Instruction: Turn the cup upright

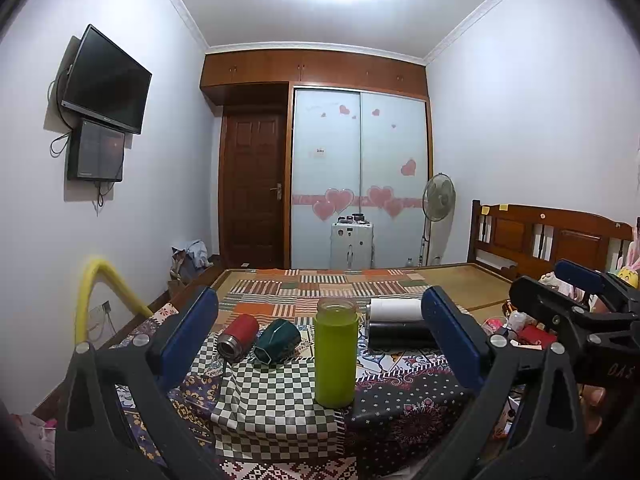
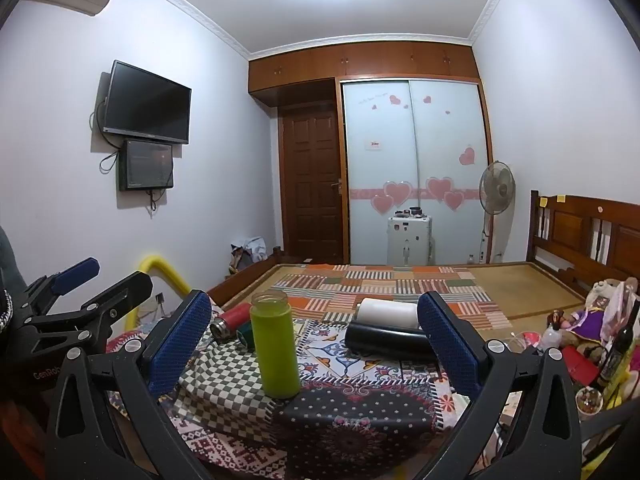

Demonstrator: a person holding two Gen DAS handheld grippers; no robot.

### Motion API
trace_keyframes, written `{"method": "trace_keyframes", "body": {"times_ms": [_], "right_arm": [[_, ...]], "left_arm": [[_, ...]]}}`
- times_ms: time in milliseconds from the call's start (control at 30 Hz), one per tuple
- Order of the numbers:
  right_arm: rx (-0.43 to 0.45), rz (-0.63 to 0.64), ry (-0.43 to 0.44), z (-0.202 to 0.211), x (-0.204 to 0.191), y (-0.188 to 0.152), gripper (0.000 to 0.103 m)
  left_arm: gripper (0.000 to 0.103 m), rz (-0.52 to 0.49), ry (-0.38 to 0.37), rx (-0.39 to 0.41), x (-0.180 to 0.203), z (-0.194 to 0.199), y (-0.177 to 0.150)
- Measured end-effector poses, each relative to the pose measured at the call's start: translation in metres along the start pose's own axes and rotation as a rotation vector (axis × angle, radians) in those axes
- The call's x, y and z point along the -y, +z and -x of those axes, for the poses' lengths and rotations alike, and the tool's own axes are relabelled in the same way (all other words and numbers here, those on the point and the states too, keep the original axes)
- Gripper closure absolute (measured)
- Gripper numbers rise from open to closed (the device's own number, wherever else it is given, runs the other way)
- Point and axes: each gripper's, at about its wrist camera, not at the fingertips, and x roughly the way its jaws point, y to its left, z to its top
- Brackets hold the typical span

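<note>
A lime green cup (image 1: 335, 354) (image 2: 275, 346) stands upright on the patchwork cloth, open mouth up. A red cup (image 1: 239, 337) (image 2: 230, 321), a dark green cup (image 1: 278, 341) (image 2: 247, 335), a white cup (image 1: 395, 309) (image 2: 387, 311) and a black cup (image 1: 400, 335) (image 2: 387, 340) lie on their sides behind it. My left gripper (image 1: 320, 336) is open and empty, set back from the green cup. My right gripper (image 2: 316, 340) is open and empty, also set back. Each gripper shows at the edge of the other's view.
The cups rest on a low cloth-covered table (image 1: 276, 408) in front of a bed with a patchwork mat (image 2: 384, 284). Toys and bottles (image 2: 600, 332) clutter the right side. A yellow padded bar (image 1: 100, 280) stands at the left.
</note>
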Motion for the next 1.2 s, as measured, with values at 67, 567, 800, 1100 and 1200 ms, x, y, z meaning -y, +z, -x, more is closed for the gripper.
{"method": "trace_keyframes", "body": {"times_ms": [67,567,800,1100,1200], "right_arm": [[0.0,0.001,-0.001,0.0,0.0001,0.0,0.0],[0.0,0.0,-0.007,0.0009,0.0015,0.0014,0.0],[-0.005,0.0,-0.009,0.0008,0.0037,0.0014,0.0],[-0.009,0.001,-0.011,0.0002,0.0047,0.0019,0.0],[-0.011,0.003,-0.009,0.0006,0.0046,0.0015,0.0]], "left_arm": [[0.0,-0.002,0.001,-0.001,0.0004,-0.0001,-0.0002],[0.0,-0.008,0.001,0.002,0.002,-0.0013,-0.001],[0.0,-0.009,-0.001,0.003,0.0015,-0.0024,-0.0003],[0.0,-0.004,-0.005,0.0,0.0016,-0.0039,-0.0001],[0.0,-0.002,-0.006,-0.005,0.0016,-0.005,-0.0004]]}}
